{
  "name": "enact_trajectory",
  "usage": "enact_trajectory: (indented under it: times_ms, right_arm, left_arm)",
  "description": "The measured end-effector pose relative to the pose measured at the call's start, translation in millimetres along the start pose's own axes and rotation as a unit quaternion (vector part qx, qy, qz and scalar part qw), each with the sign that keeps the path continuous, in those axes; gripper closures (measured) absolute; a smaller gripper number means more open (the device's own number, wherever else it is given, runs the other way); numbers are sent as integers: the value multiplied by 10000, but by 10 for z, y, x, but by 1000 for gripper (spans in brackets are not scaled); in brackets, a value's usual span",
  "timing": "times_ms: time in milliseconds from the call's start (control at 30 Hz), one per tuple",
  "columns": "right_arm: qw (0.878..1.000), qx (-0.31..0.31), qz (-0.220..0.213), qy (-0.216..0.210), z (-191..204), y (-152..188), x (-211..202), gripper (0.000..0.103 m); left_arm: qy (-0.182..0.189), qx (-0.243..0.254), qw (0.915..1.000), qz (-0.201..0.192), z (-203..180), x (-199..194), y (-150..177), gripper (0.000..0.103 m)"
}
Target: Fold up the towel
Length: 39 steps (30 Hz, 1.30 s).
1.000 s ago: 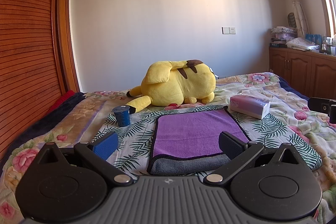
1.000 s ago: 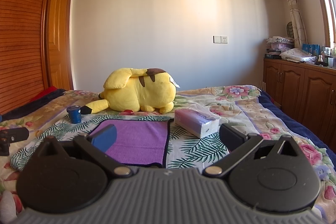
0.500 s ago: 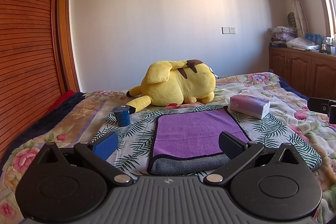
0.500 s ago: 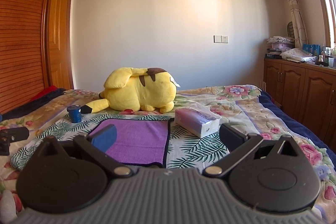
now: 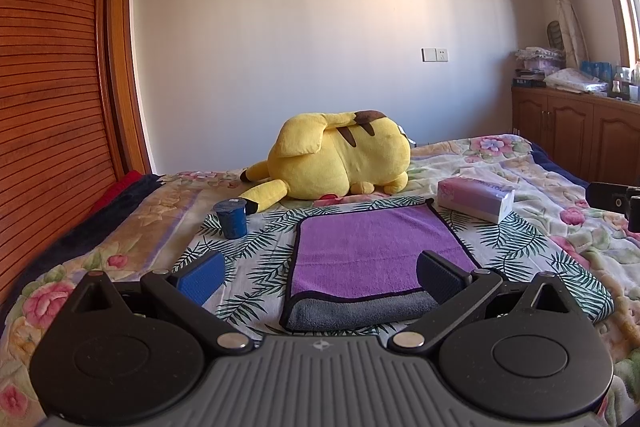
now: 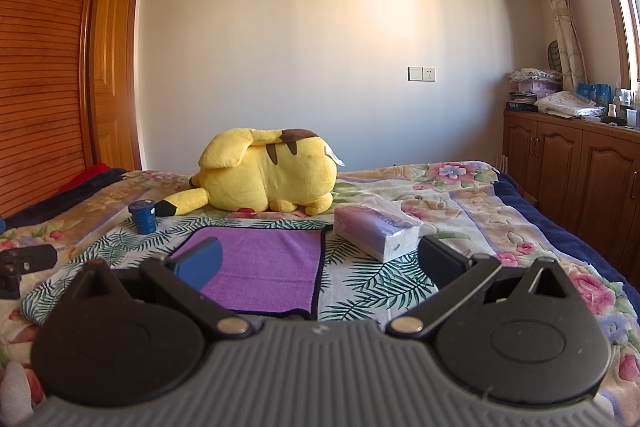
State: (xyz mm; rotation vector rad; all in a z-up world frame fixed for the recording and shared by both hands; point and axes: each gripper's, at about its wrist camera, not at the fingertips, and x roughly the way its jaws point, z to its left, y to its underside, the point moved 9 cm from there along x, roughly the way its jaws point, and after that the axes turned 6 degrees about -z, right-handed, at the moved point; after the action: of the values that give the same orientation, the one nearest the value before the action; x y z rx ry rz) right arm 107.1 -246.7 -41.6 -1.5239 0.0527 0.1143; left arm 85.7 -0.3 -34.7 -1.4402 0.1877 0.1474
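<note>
A purple towel [image 5: 368, 251] with a dark border lies flat on a palm-leaf cloth on the bed, its near edge turned up to show the grey underside [image 5: 360, 313]. It also shows in the right wrist view [image 6: 264, 267]. My left gripper [image 5: 320, 273] is open and empty, hovering just short of the towel's near edge. My right gripper [image 6: 320, 259] is open and empty, near the towel's right side.
A yellow plush toy [image 5: 340, 163] lies behind the towel. A small blue cup [image 5: 232, 219] stands to the towel's left. A tissue pack [image 5: 474, 197] lies to its right. A wooden cabinet [image 6: 580, 179] lines the right wall, a slatted wardrobe [image 5: 48, 107] the left.
</note>
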Motion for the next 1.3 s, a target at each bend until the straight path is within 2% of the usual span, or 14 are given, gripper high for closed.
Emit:
enact_trajectory:
  times_ms: [233, 833, 900, 967, 1167, 1300]
  right_arm:
    - [9999, -41, 86, -42, 76, 70, 13, 0]
    - [9944, -149, 919, -506, 181, 292, 313, 1]
    - [9932, -200, 996, -576, 203, 314, 353, 2]
    - [9914, -254, 1108, -656, 239, 348, 405, 13]
    - [9860, -351, 1411, -822, 293, 454, 524, 16]
    - [9849, -369, 1435, -896, 317, 461, 573, 18]
  left_arm:
    - [20, 24, 9999, 145, -22, 31, 33, 0]
    - [198, 3, 9984, 531, -8, 238, 126, 2]
    - [200, 40, 9981, 576, -1, 272, 140, 4]
    - [208, 32, 9978, 625, 1, 311, 150, 4]
    - [255, 32, 9959, 865, -4, 426, 207, 7]
    - [278, 15, 9950, 955, 11, 511, 226, 8]
